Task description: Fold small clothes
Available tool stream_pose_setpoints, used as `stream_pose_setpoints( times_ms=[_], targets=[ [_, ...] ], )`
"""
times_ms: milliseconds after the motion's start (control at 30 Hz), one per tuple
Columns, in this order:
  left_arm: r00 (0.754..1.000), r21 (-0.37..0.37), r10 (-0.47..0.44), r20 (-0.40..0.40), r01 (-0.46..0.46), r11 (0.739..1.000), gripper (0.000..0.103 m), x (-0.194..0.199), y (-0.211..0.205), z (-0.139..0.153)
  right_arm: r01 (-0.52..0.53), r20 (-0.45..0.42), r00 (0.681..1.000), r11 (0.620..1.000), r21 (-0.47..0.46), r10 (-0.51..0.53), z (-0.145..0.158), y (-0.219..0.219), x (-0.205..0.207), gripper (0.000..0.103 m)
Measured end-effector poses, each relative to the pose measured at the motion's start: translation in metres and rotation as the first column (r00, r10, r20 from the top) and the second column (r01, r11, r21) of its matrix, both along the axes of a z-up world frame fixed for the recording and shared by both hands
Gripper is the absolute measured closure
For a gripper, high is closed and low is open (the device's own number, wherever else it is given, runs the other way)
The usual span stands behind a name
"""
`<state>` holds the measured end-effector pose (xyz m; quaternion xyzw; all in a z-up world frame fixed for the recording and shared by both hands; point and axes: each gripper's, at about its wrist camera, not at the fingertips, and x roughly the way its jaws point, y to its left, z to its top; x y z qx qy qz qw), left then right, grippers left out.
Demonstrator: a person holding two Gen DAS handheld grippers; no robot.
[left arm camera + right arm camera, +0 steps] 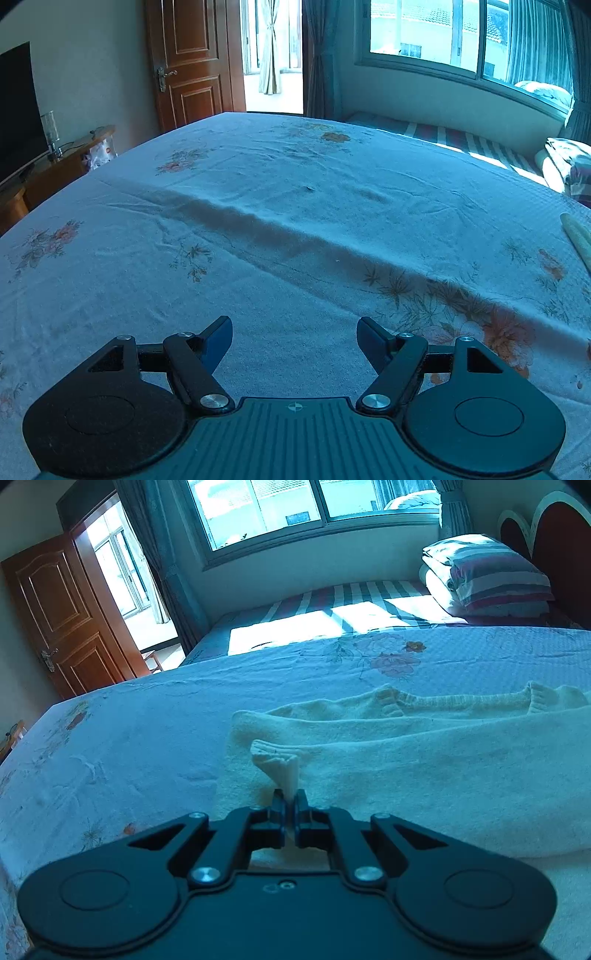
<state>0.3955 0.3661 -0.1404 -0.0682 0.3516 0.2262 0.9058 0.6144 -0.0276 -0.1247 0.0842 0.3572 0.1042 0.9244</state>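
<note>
Here, on a bed (147, 716) covered by a pale floral sheet, a cream knitted sweater (424, 760) lies spread flat, filling the right wrist view from its centre out toward 3 o'clock. The right gripper (290, 798), at 6 o'clock in that view, is pinched tight on a ribbed cuff (277, 762) of the sweater, which rises lifted and bunched above the jaws. The left gripper (294, 332) hangs with its jaws spread wide and nothing between them, over bare sheet, with only a cream edge of fabric (576, 236) visible at 3 o'clock.
</note>
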Motion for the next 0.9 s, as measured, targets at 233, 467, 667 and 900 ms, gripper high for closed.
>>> stream_pose_setpoints(
  times_ms=[233,467,667,900],
  targets=[
    [0.998,0.006,-0.056,-0.006,0.056,0.998,0.029,0.014,-0.022,0.003,-0.034,-0.023,0.999,0.999,0.016,0.034,-0.013,0.012,0.015,0.089],
    [0.975,-0.041,-0.215,0.051,0.217,0.975,0.029,0.059,-0.078,0.014,-0.199,0.059,0.979,0.977,0.077,0.195,0.008,0.013,-0.028,0.086],
    [0.871,-0.087,-0.461,0.168,0.479,0.873,0.069,0.142,-0.181,0.030,0.103,0.113,0.988,0.995,-0.004,-0.102,0.030,-0.100,-0.064,0.090],
    [0.744,-0.023,-0.653,0.142,0.662,0.749,0.069,0.222,-0.326,0.019,0.368,0.115,0.927,0.923,-0.111,-0.356,0.032,-0.242,-0.071,0.098]
  ],
)
